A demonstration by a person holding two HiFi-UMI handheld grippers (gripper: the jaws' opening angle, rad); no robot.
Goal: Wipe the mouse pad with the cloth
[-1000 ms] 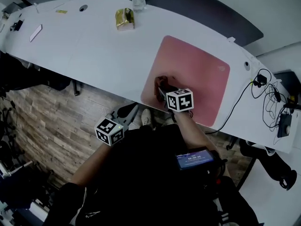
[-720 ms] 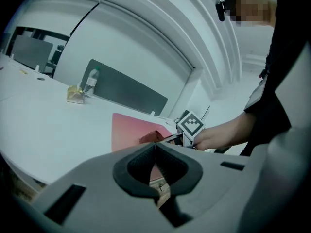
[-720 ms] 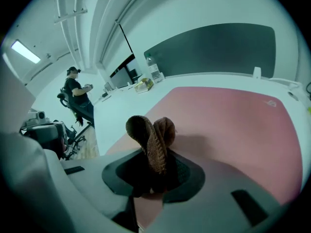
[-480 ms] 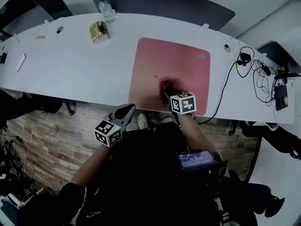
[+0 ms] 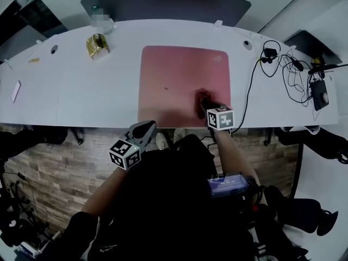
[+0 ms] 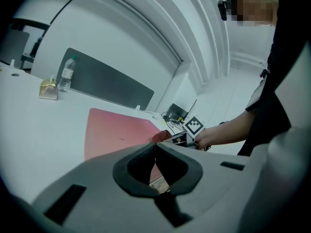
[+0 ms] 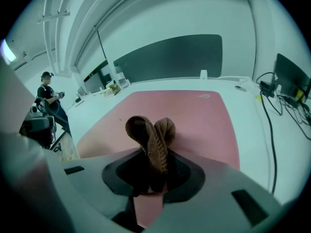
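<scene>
Right tongs (image 7: 154,173) are clamped tight on the brown cloth (image 7: 148,135), which sticks out past the tips in two folded loops and is pressed down on the pink pad (image 7: 199,115). From the head view, the cloth (image 5: 202,97) sits toward 4 o'clock on the pad (image 5: 174,75), close to its near edge, with the right tongs (image 5: 205,102) coming in from the person's side. Left tongs (image 6: 155,152) are pinched together with nothing in them, held in the air at about 7 o'clock from the pad, off the front edge of the worktop (image 5: 70,94) and over the wood floor (image 5: 60,151); the head view shows them (image 5: 144,130) well apart from the cloth. The pad lies flat in the middle of the white worktop. A gold packet (image 5: 97,45) is out at 10 o'clock from the pad, with a bottle (image 6: 65,75) just beside it. A tangle of black cables (image 5: 285,72) is off at 2 o'clock. In the right gripper view a person (image 7: 48,97) stands way off at 9 o'clock.
</scene>
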